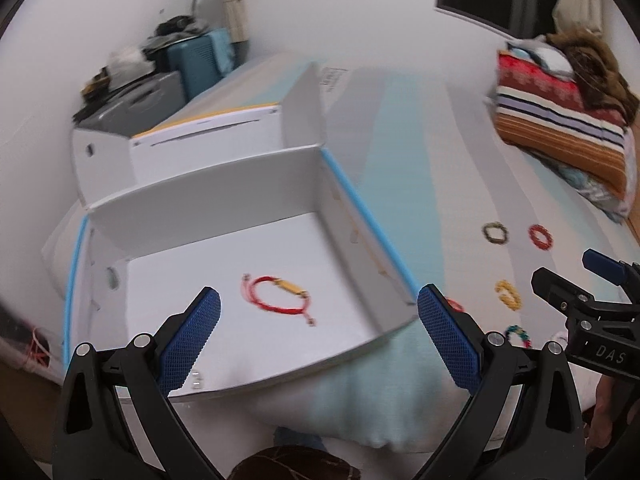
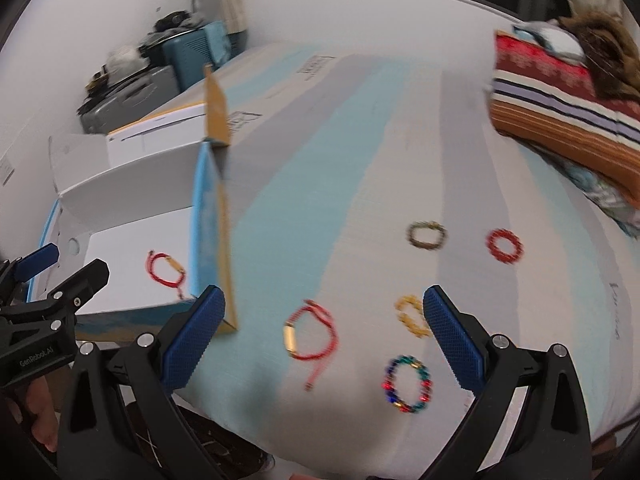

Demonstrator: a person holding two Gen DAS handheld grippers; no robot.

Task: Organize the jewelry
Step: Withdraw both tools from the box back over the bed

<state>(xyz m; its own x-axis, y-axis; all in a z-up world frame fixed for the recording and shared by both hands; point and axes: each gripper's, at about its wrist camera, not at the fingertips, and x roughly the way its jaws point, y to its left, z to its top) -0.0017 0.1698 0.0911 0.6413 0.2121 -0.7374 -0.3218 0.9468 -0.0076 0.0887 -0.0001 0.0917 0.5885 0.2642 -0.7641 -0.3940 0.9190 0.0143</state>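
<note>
Red cord bracelet lay inside white box — sorted. My left gripper hung spread, empty, above it; right gripper gaped over second red bracelet on bedsheet — likely next.

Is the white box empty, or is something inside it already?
Not empty. The white box is open on top, and one red cord bracelet with a gold tube lies on its floor. Nothing else shows inside.
</note>
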